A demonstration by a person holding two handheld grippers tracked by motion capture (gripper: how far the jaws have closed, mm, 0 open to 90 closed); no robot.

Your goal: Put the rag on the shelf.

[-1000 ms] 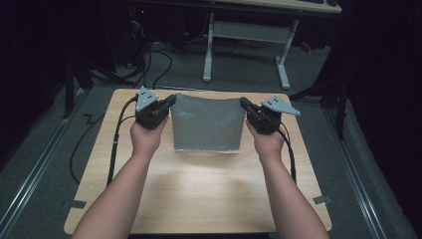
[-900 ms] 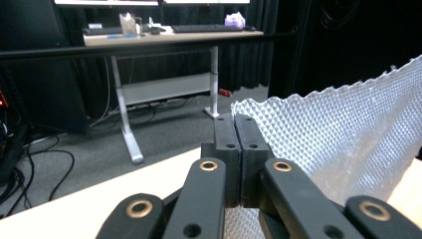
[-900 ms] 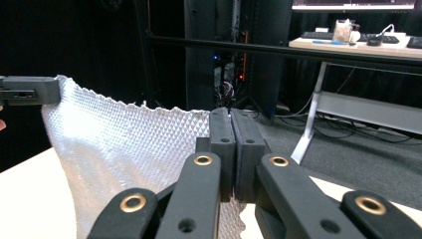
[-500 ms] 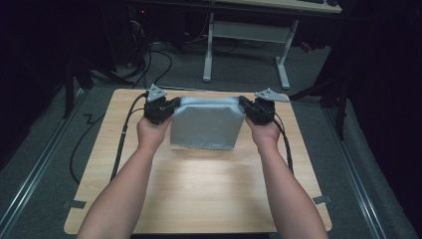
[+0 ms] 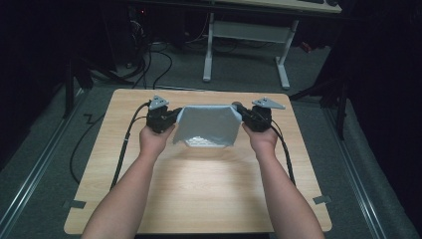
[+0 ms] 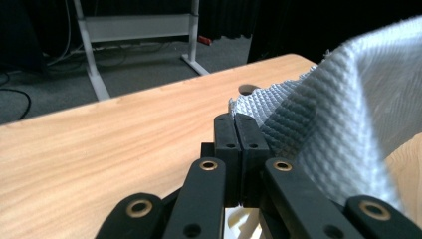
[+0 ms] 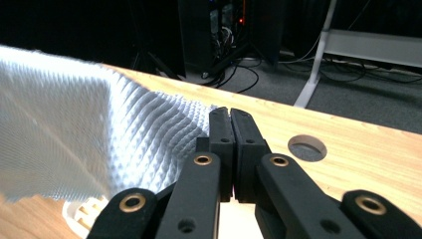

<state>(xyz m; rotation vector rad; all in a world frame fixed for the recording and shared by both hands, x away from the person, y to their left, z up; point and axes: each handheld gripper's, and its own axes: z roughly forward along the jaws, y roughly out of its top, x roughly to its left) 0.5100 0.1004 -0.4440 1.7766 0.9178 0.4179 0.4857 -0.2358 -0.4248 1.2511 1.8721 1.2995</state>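
The grey waffle-weave cloth [image 5: 208, 124] hangs stretched between the two tools, lifted off the tabletop [image 5: 199, 189] toward its far, 12 o'clock half. The left hand-held gripper [image 5: 171, 117] is clenched on the cloth's upper corner at the 9 o'clock side; in the left gripper view its jaws stand pressed flat together with the fabric [image 6: 343, 114] running out of them toward 3 o'clock. The right hand-held gripper [image 5: 244, 117] is likewise clamped on the opposite upper corner, at the cloth's 3 o'clock side; in the right gripper view the weave [image 7: 74, 144] spreads away from the closed jaws toward 9 o'clock.

The relation that matters is this: the held edge runs straight across, 9 to 3 o'clock, level between the two hands, and the rest of the cloth drops from that edge toward the person, at 6 o'clock. Neither hand is nearer; they sit evenly on either side.

Below the hanging lower edge sits a white latticed object [image 5: 201, 143], touching or just under the cloth; what it is cannot be told. Any lowering or laying-down, I judge, would take both hands moving together, keeping the top edge taut, so the cloth falls squarely over or past that object.

A round hole [image 7: 307, 147] in the tabletop lies just beyond the right tool.
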